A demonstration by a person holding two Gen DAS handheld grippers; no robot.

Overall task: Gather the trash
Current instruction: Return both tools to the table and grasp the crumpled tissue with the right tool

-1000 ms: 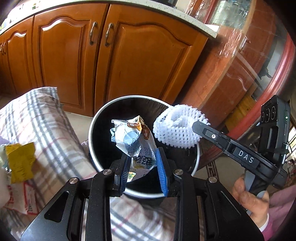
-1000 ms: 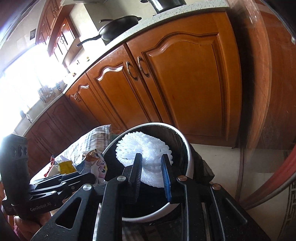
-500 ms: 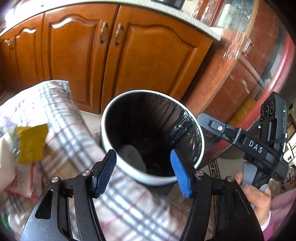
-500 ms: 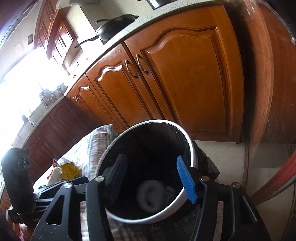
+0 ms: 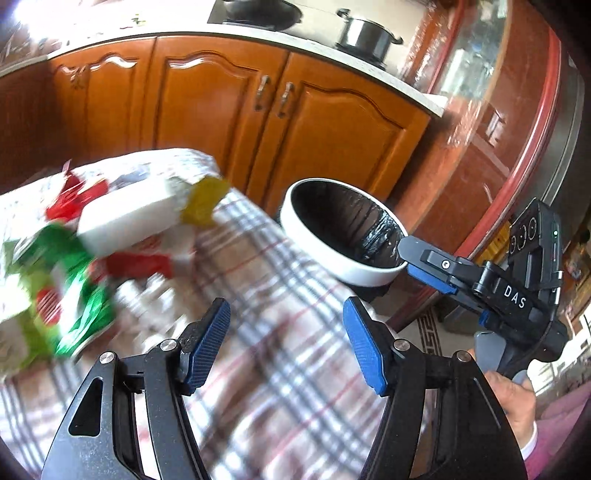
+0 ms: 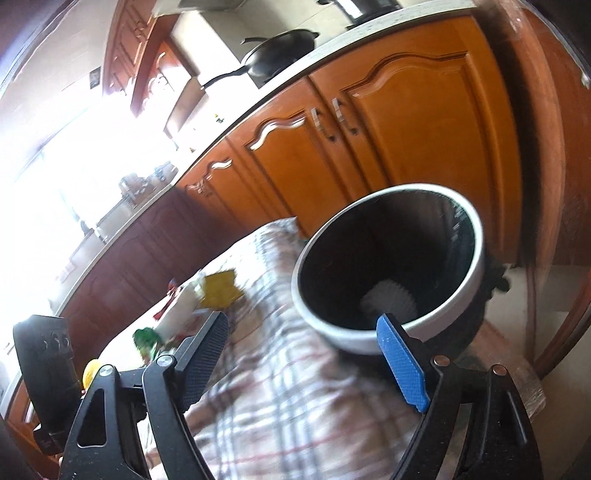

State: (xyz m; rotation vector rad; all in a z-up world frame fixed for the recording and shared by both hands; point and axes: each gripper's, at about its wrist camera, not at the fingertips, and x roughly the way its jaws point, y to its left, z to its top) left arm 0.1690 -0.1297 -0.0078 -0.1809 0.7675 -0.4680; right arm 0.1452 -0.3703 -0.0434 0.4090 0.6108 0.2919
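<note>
A white-rimmed bin (image 5: 364, 268) with a black liner stands beside the plaid-covered table (image 5: 280, 362); in the right wrist view the bin (image 6: 354, 338) holds a white foam net (image 6: 388, 299). My left gripper (image 5: 286, 345) is open and empty over the cloth, left of the bin. My right gripper (image 6: 304, 360) is open and empty just in front of the bin; it also shows in the left wrist view (image 5: 428, 266). Blurred trash lies on the table: a yellow wrapper (image 5: 203, 201), a white box (image 5: 125, 218), green and red wrappers (image 5: 74, 280).
Wooden cabinets (image 5: 229, 122) with a stone counter run behind the table and bin. A pot (image 5: 365, 35) and a pan (image 6: 280, 51) sit on the counter. A red-framed glass cabinet (image 5: 517, 122) stands at the right.
Both grippers opened over the bin and dropped the snack wrapper and the foam net in. Both have since drawn back and swung left toward the table's trash.
</note>
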